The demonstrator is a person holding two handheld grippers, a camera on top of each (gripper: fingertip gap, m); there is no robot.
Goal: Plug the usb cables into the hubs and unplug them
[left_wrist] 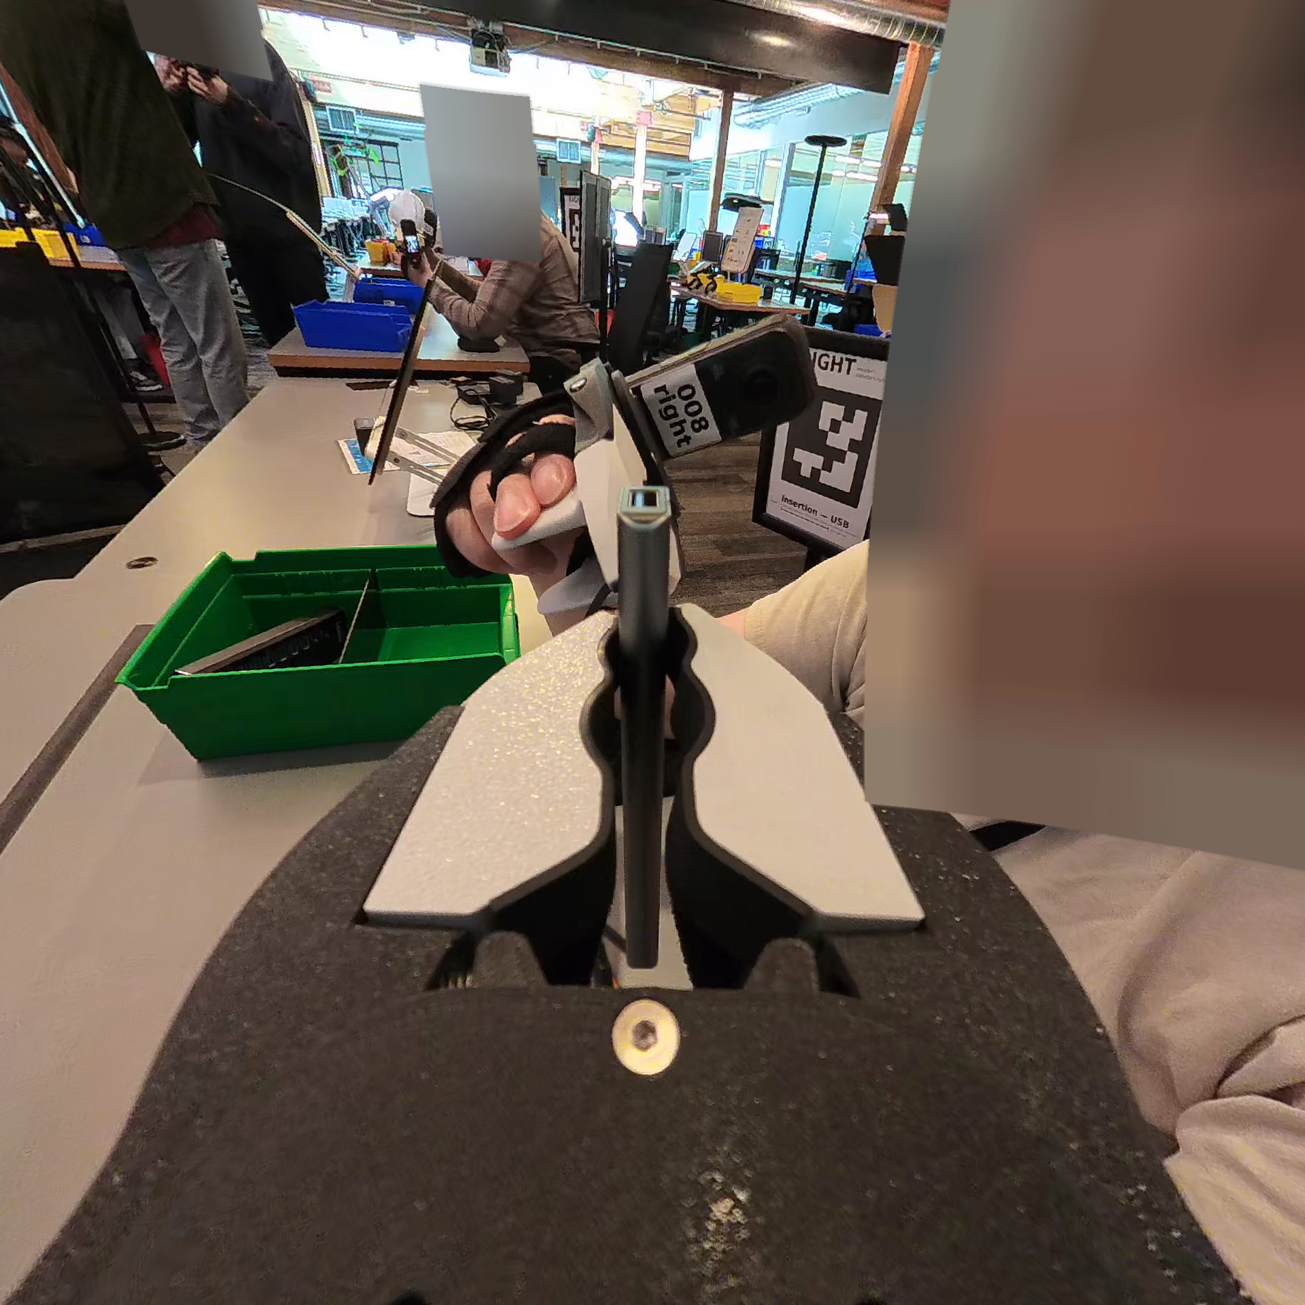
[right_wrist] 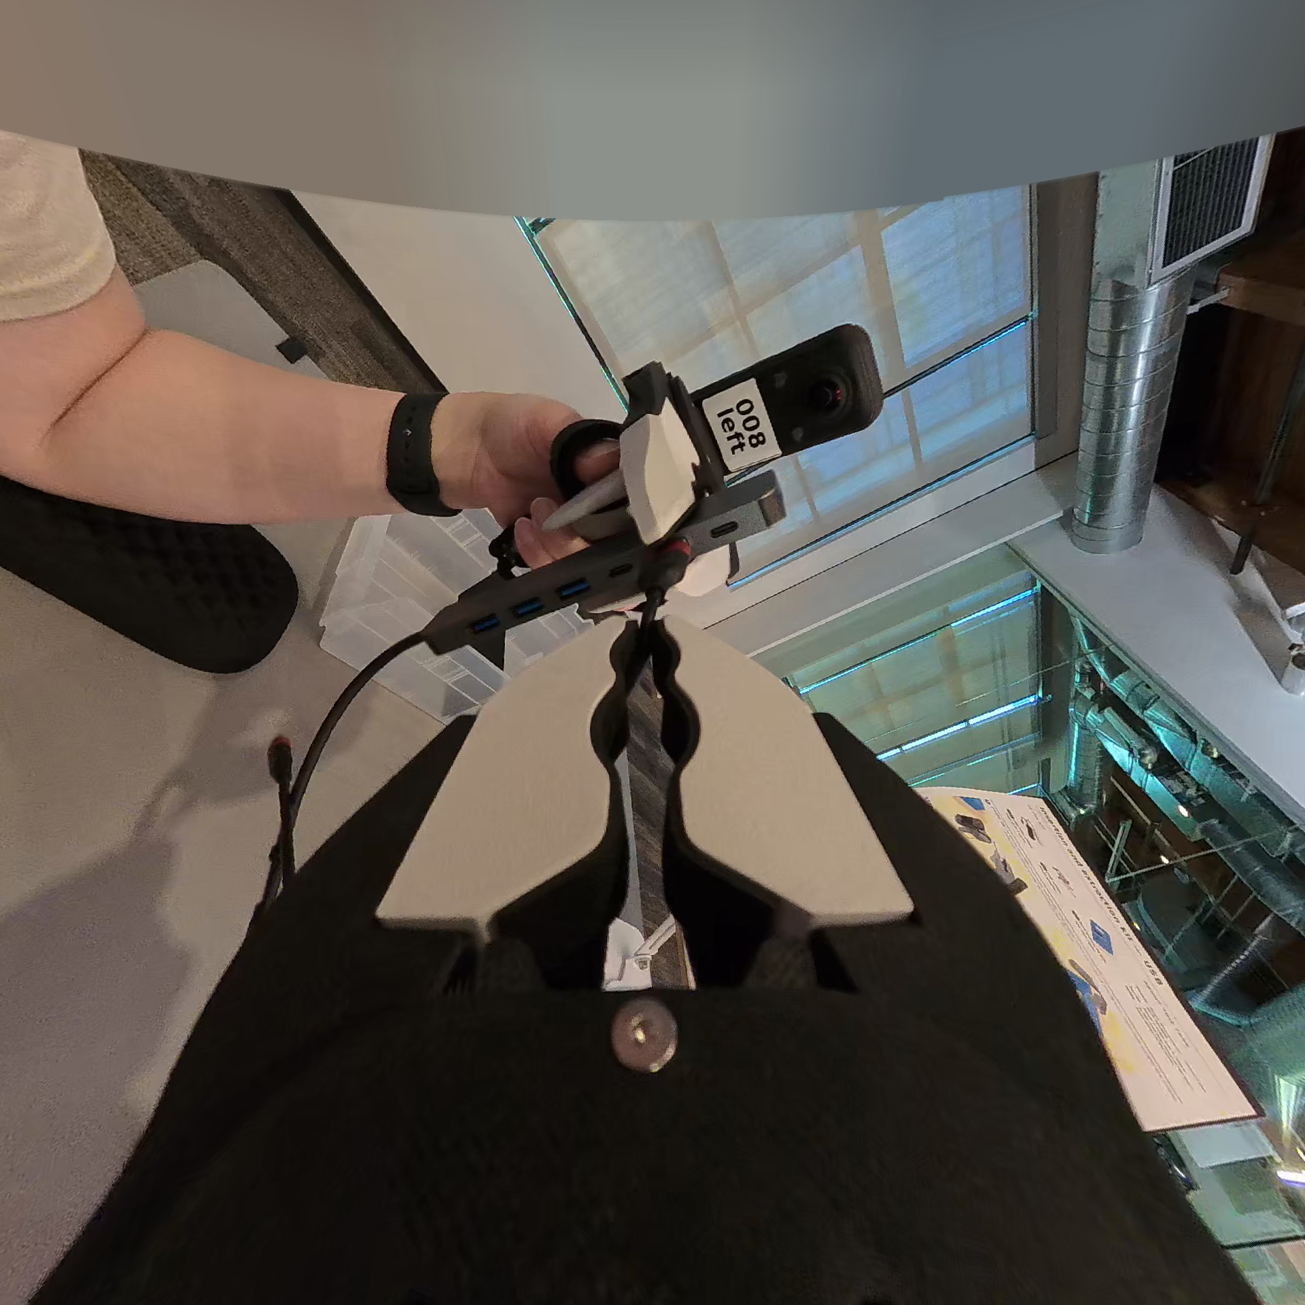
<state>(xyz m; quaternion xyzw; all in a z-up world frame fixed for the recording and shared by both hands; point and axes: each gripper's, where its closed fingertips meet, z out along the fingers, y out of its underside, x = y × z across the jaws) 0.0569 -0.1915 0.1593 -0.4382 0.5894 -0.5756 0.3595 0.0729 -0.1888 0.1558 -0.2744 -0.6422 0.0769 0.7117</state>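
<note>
**Hub and cable held up between both grippers**

Grey bench (left_wrist: pixel 212 883) runs below me, carrying a green bin (left_wrist: pixel 318 678) with a dark device lying in one compartment. My left gripper (left_wrist: pixel 641 635) has its fingers clamped on the slim grey hub (left_wrist: pixel 641 706), held edge-on above the bench. My right gripper (right_wrist: pixel 646 639) pinches a black cable (right_wrist: pixel 653 607) just behind its red-ringed plug (right_wrist: pixel 676 549), which sits at the hub's side.

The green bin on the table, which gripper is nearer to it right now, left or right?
Cannot tell. In the left wrist view the green bin lies ahead-left of the left gripper, which clamps the grey hub. The right gripper is raised just right of the bin.
</note>
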